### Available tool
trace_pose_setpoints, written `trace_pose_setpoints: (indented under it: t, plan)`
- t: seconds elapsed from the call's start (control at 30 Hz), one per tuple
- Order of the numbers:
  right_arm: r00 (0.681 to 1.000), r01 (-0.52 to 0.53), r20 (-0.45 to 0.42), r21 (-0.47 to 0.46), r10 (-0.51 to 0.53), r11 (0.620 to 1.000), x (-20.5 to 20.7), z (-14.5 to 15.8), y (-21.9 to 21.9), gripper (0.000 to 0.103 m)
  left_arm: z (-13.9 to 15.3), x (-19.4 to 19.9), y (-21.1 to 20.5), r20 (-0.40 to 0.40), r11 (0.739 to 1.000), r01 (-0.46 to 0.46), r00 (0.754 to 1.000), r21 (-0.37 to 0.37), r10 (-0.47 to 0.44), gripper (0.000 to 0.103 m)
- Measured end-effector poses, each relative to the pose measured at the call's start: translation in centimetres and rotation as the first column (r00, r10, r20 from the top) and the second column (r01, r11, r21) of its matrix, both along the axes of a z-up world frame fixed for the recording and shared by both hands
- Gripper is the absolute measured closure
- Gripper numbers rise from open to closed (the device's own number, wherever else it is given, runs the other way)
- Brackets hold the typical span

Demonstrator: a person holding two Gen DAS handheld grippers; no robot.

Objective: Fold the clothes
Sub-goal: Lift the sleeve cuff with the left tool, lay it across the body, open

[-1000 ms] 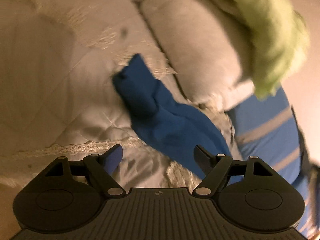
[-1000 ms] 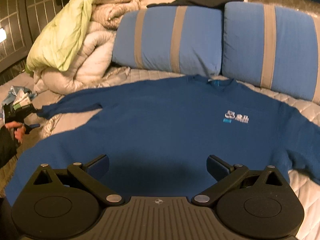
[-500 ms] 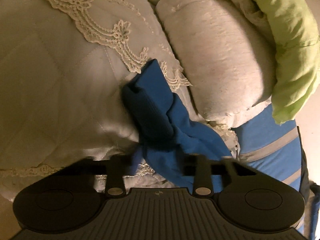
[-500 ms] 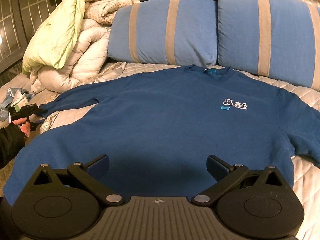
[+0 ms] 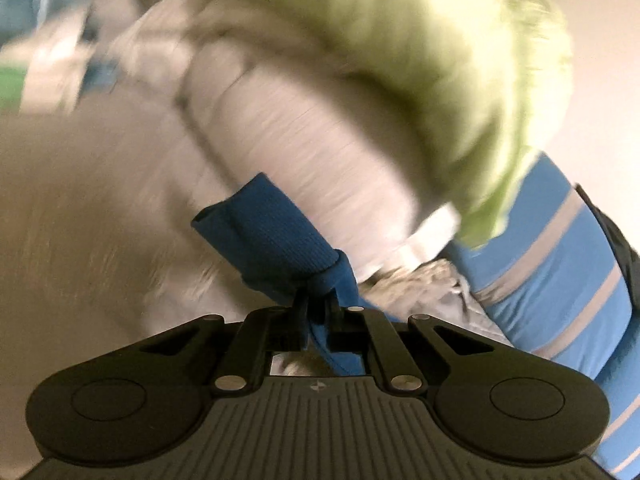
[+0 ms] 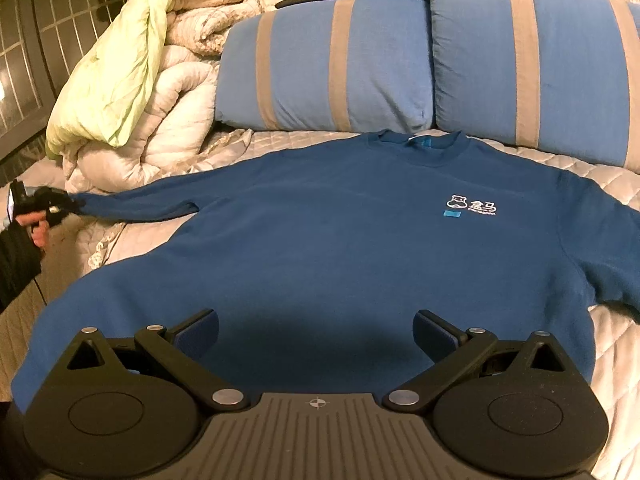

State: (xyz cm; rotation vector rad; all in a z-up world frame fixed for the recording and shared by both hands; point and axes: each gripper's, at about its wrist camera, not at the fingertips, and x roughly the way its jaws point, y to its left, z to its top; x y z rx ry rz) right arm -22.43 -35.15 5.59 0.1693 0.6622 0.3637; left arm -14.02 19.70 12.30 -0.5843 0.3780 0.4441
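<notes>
Blue sweatshirt (image 6: 352, 240) lies front-up on the bed (image 6: 608, 184), collar toward the two striped pillows (image 6: 340, 64) at the far side.

Right wrist view: right tongs (image 6: 318, 330) spread wide above the near hem, pads apart, nothing between them. This view gives the whole garment: white logo (image 6: 471, 204) on the chest, right-hand sleeve bent down at the right edge. Left-hand sleeve (image 6: 136, 204) runs straight out to the far left, where the left tongs (image 6: 66, 203) grip its end, held by a hand (image 6: 34, 226) in a dark cuff. Pile of white quilts with a green blanket (image 6: 120, 68) at far left.

Left wrist view: shows the grip close up, which the other view cannot resolve. Left tongs (image 5: 318, 300) closed tight on the sleeve just behind the ribbed cuff (image 5: 272, 236); cuff sticks out beyond the tips. Background heavily blurred; quilt (image 5: 304, 148), green blanket and one pillow only roughly readable.
</notes>
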Motion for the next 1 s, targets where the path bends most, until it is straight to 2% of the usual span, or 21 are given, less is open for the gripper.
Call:
trace_pose_setpoints:
  t: [0.07,0.17,0.33,0.47,0.73,0.83,1.0]
  plan:
    - [1.0,0.006,0.002,0.002,-0.006,1.0,0.0,-0.1,0.0,0.0,1.9,0.9,-1.6,0.0,0.996,0.029,1.0,0.079,-0.029,0.096]
    - [1.0,0.006,0.004,-0.003,-0.006,1.0,0.0,-0.2,0.1,0.0,4.2,2.1,-4.6,-0.006,0.977,0.079,0.997,0.197,-0.08,0.096]
    - [1.0,0.006,-0.009,0.008,-0.006,1.0,0.2,-0.4,-0.1,0.0,6.4,3.7,-10.1,-0.026,0.919,0.149,0.988,0.365,-0.15,0.096]
    - [1.0,0.013,-0.022,0.033,-0.012,0.999,0.3,-0.6,-0.5,0.0,7.2,5.4,-14.2,-0.046,0.864,0.24,0.968,0.443,-0.246,0.096]
    - [1.0,0.02,-0.023,0.059,-0.018,0.998,0.2,-0.8,-0.8,0.0,8.2,9.4,-20.4,-0.084,0.782,0.365,0.923,0.505,-0.376,0.096]
    - [0.999,0.015,-0.031,0.078,-0.013,0.997,0.3,-1.0,-1.0,0.001,8.7,10.5,-23.4,-0.104,0.734,0.418,0.895,0.534,-0.434,0.096]
    - [0.999,0.021,-0.046,0.106,-0.016,0.994,0.5,-1.2,-1.4,0.001,9.1,11.0,-29.2,-0.136,0.62,0.503,0.83,0.603,-0.541,0.096]
